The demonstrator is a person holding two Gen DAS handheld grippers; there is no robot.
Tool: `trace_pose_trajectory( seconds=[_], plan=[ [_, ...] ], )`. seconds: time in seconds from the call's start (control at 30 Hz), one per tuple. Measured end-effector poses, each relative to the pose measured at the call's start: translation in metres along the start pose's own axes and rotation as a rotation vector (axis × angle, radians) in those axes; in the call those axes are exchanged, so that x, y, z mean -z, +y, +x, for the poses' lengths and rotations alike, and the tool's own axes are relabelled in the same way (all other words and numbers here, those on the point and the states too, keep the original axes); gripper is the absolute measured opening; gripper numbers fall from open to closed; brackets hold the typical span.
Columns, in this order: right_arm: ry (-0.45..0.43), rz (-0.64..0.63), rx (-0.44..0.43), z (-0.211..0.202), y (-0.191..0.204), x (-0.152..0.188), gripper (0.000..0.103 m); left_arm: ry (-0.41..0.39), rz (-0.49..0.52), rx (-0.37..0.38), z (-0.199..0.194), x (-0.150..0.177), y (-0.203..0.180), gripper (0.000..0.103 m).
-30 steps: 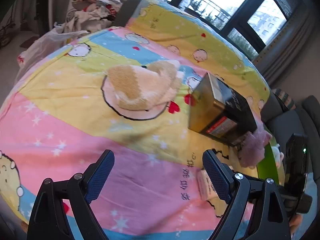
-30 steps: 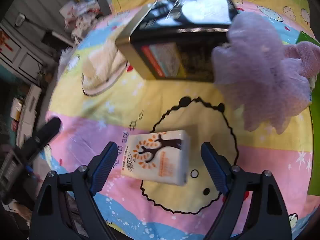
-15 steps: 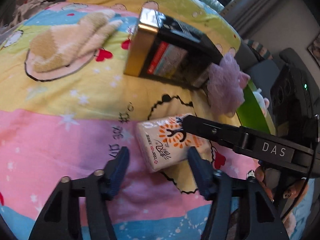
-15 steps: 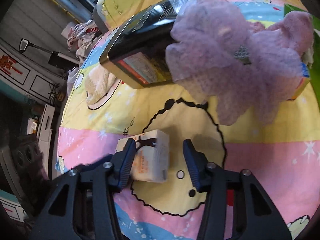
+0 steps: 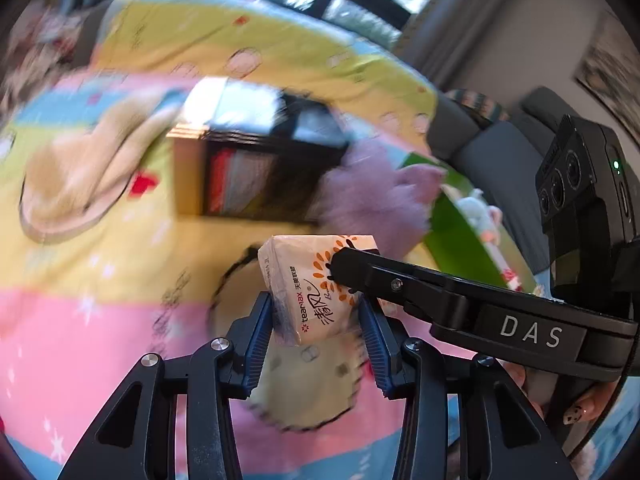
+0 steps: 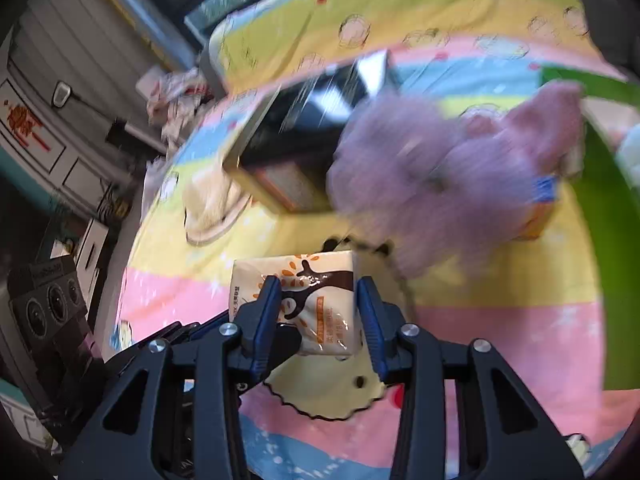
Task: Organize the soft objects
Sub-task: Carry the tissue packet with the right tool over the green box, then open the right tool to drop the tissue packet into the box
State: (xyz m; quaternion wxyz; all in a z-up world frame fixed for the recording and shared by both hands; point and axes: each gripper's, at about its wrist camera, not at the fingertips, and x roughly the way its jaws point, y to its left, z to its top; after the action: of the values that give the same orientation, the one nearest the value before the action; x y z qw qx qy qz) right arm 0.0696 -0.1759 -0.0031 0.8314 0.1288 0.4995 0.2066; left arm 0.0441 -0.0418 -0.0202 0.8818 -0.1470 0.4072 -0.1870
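Left wrist view: the left gripper [image 5: 316,320] pinches the tissue pack [image 5: 316,280] between its blue pads, its jaws closing on the soft wrap; the right gripper [image 5: 340,266] reaches in from the right with one finger across the pack's top; the pack hangs above the cartoon bedspread [image 5: 100,320]; behind lie a dark box [image 5: 256,164], a purple plush [image 5: 372,196] and a beige towel [image 5: 88,172], all blurred.

Right wrist view: the right gripper [image 6: 318,308] squeezes the tissue pack [image 6: 304,280], its jaws closing too; the purple plush [image 6: 448,168] lies beyond.
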Motion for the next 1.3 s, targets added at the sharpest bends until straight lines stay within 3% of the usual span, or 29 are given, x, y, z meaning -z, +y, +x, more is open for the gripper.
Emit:
trace_pose_trajectory(
  seconds=[0.27, 0.53, 0.73, 1.3],
  plan=[
    [-0.227, 0.104, 0.039, -0.084, -0.057, -0.007, 0.041, -0.065, 0.173, 0.095, 0.014, -0.029, -0.087, 0.044],
    [-0.363, 0.238, 0.111, -0.136, -0.114, 0.001, 0.041, -0.052, 0.316, 0.174, 0.049, -0.039, -0.157, 0.044],
    [-0.395, 0.339, 0.215, -0.143, -0.142, 0.008, 0.041, 0.033, 0.330, 0.240, 0.085, -0.041, -0.181, 0.044],
    [-0.378, 0.497, 0.318, -0.148, -0.188, 0.021, 0.034, 0.175, 0.334, 0.286, 0.137, -0.031, -0.210, 0.044]
  ],
)
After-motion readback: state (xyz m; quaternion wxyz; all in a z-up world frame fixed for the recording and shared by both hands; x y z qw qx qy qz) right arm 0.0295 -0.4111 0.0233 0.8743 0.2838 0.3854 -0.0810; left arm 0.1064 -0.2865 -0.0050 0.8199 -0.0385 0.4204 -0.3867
